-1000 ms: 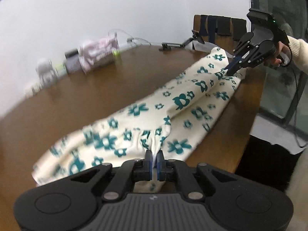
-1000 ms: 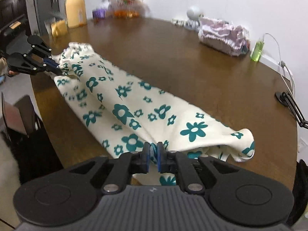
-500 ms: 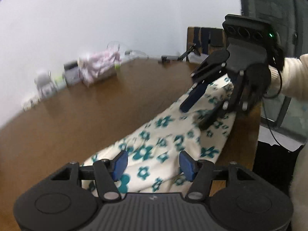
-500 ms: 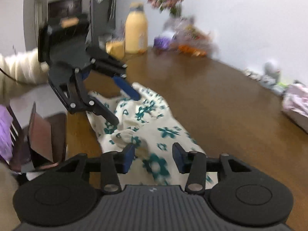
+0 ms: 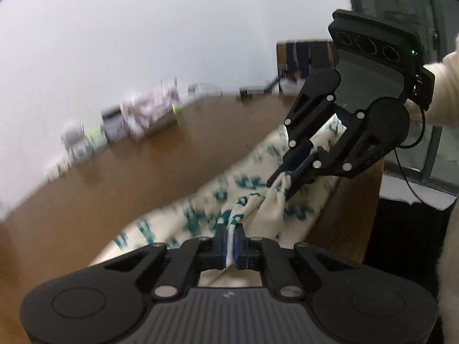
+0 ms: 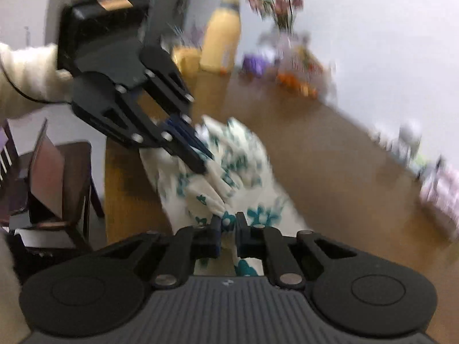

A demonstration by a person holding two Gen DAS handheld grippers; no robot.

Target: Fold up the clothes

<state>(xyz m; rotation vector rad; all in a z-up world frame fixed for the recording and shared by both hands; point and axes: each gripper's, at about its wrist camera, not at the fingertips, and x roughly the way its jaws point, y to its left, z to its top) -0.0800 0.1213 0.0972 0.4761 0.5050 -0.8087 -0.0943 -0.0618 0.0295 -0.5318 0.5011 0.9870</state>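
Cream cloth (image 5: 200,218) with teal flowers lies along the near edge of our brown bench (image 5: 129,172). In the left wrist view, our left gripper (image 5: 229,243) has its fingers pinched tight on a thin fold of that cloth. Close ahead, our right gripper (image 5: 282,185) bites a bunched ridge of the same cloth, a cream sleeve (image 5: 441,91) behind it. Clutter sits blurred by the wall, well apart.

In the right wrist view, our right gripper (image 6: 228,225) is closing its fingers, with a gathered pleat of cloth (image 6: 229,172) already between them. Our left gripper (image 6: 198,154) reaches in from the left and holds the cloth just beyond. A yellow bottle (image 6: 221,46) and flowers (image 6: 278,5) stand at the far end.

We judge this a regrip in mid-fold, both grips close together. Next we should lift and carry the held edge over evenly, keeping it from slipping off the bench edge.
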